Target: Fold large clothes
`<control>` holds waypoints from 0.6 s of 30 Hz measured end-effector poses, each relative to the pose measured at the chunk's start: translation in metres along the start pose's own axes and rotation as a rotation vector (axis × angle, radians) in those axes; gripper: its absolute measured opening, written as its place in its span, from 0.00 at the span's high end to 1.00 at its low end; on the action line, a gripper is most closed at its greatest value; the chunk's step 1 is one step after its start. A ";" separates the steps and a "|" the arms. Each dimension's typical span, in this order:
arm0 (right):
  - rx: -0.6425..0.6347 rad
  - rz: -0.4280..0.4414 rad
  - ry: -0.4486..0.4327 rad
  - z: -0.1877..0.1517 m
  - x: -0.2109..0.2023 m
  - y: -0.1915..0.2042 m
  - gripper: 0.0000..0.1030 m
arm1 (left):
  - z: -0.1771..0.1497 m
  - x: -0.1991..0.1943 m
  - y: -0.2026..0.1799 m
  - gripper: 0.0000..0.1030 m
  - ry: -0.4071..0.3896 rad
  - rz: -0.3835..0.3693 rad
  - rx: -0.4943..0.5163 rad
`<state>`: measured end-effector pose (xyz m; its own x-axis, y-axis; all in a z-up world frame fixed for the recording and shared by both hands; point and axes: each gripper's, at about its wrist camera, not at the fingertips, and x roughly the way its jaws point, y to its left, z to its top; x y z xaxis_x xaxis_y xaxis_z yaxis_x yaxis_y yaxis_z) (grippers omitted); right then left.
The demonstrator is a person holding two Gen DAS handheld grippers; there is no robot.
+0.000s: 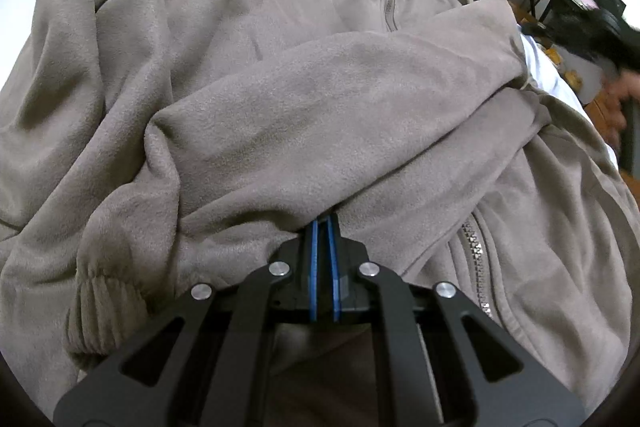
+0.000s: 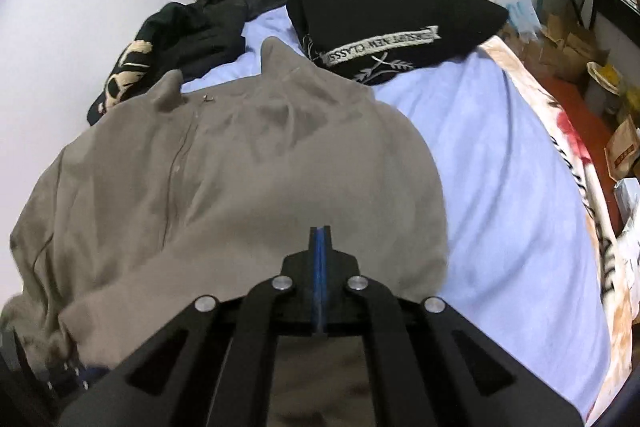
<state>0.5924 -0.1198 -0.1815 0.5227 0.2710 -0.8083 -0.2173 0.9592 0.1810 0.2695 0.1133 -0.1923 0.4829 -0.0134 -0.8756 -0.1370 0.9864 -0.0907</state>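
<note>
Fleece jacket [image 1: 248, 75], grey-brown and zip-fronted, lay spread on the bed [image 2: 500, 155], one sleeve [image 1: 320, 99] folded across its chest. The left gripper [image 1: 325, 223] had its jaws nearly together, the tips tucked under the sleeve's edge, though whether they pinched cloth I could not tell; the right gripper [image 2: 320, 231] hovered over the jacket with jaws together, apparently empty. Thick pile could slip from so shallow a bite, and the loose sleeve might slide off, undoing the fold.
</note>
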 end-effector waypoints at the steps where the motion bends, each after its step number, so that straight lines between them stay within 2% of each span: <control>1: 0.013 -0.010 0.009 0.005 0.009 0.001 0.99 | 0.001 0.000 0.000 0.93 0.000 -0.004 -0.001; 5: 0.099 -0.042 0.103 0.018 0.065 -0.004 1.00 | 0.001 -0.001 0.004 0.93 -0.001 -0.030 -0.014; 8: 0.053 -0.090 0.187 0.012 0.097 0.002 1.00 | 0.000 -0.001 0.005 0.93 0.000 -0.039 -0.014; 10: 0.026 -0.117 0.213 0.009 0.105 0.007 1.00 | 0.000 -0.001 0.005 0.93 0.001 -0.042 -0.013; 12: 0.018 -0.141 0.228 0.010 0.102 0.013 1.00 | 0.000 -0.001 0.006 0.93 0.003 -0.048 -0.018; 14: 0.018 -0.128 0.237 0.010 0.089 0.022 0.98 | 0.000 -0.001 0.007 0.93 0.005 -0.052 -0.023; 18: -0.078 0.003 0.175 -0.011 0.021 0.062 0.98 | -0.001 -0.002 0.006 0.93 0.007 -0.054 -0.027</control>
<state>0.5809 -0.0553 -0.1930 0.3722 0.2496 -0.8939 -0.2857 0.9472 0.1455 0.2673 0.1193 -0.1914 0.4840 -0.0675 -0.8725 -0.1347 0.9794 -0.1505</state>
